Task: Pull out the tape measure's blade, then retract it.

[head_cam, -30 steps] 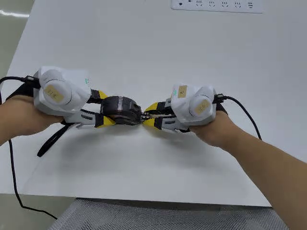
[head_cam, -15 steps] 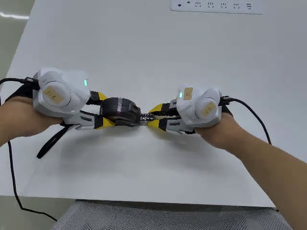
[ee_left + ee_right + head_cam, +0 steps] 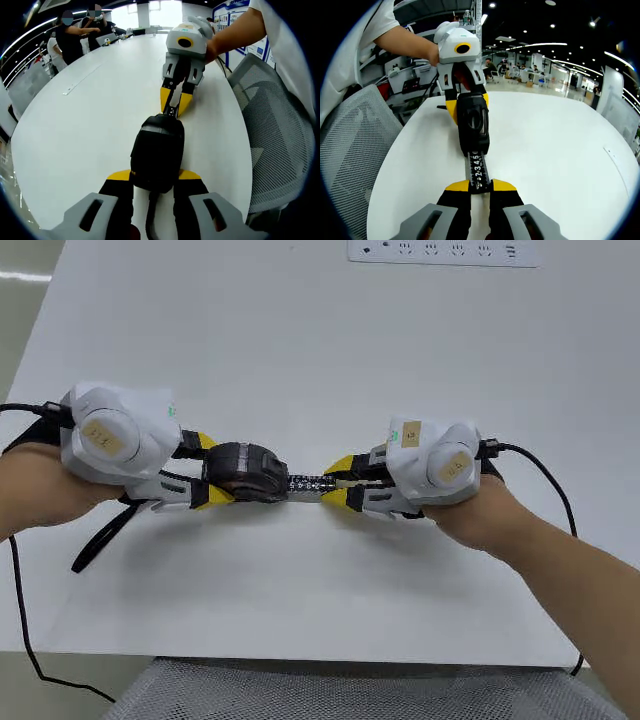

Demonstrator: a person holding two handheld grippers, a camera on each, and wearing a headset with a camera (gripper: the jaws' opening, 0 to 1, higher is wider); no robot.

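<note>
A black tape measure [image 3: 246, 471] hovers just over the white table [image 3: 330, 350], held from the left by my left gripper [image 3: 203, 472], which is shut on its case [image 3: 157, 151]. My right gripper [image 3: 342, 483] is shut on the end of the blade [image 3: 306, 483]. A short length of blade [image 3: 476, 167] with printed numbers spans the gap between case [image 3: 473, 122] and right gripper [image 3: 479, 187]. In the left gripper view the right gripper [image 3: 175, 102] faces me just past the case. The left gripper [image 3: 465, 107] shows behind the case in the right gripper view.
A white power strip [image 3: 440, 251] lies at the table's far edge. Black cables [image 3: 20, 580] and a black strap [image 3: 100, 535] trail from the left gripper over the near left. A grey mesh chair [image 3: 340, 690] stands at the table's front edge.
My right gripper has moved right, away from the case, drawing out a short stretch of blade. The left gripper has stayed shut on the case, shifting slightly left.
</note>
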